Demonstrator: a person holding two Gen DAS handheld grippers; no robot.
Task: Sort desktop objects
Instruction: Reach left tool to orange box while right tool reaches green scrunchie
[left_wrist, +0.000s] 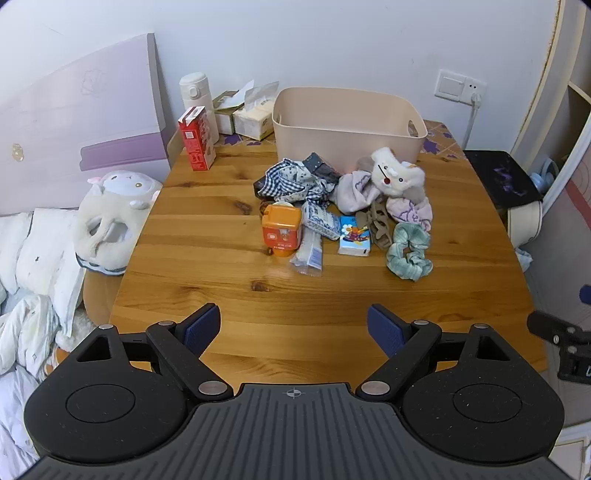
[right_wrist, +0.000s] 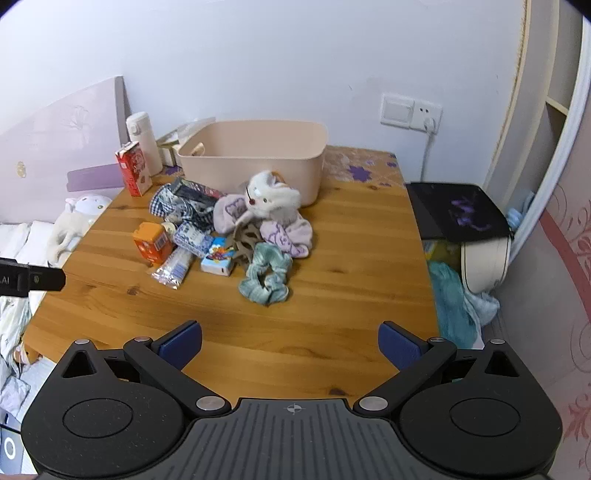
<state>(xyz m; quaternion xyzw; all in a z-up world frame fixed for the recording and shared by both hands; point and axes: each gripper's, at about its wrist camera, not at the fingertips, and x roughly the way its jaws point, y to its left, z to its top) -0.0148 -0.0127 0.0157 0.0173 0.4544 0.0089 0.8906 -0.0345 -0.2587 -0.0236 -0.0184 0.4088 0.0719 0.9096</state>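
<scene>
A pile of small things lies mid-table: an orange box (left_wrist: 280, 230) (right_wrist: 152, 243), a blue tissue pack (left_wrist: 354, 235) (right_wrist: 218, 260), a clear snack packet (left_wrist: 308, 254) (right_wrist: 173, 268), a green scrunchie (left_wrist: 409, 251) (right_wrist: 266, 275), a white plush toy (left_wrist: 395, 173) (right_wrist: 269, 194), lilac socks (left_wrist: 354, 192) (right_wrist: 288, 232) and checked cloth (left_wrist: 291, 181) (right_wrist: 173, 201). A beige bin (left_wrist: 347, 123) (right_wrist: 255, 158) stands behind them. My left gripper (left_wrist: 293, 328) and right gripper (right_wrist: 290, 345) are both open and empty over the table's near edge.
A red carton (left_wrist: 197, 138) (right_wrist: 133, 168), a white flask (left_wrist: 195, 96) (right_wrist: 144, 142) and tissue boxes (left_wrist: 251, 114) stand at the back left. A bed with a plush toy (left_wrist: 110, 218) lies to the left. A black stool (left_wrist: 502, 177) (right_wrist: 461, 210) stands to the right.
</scene>
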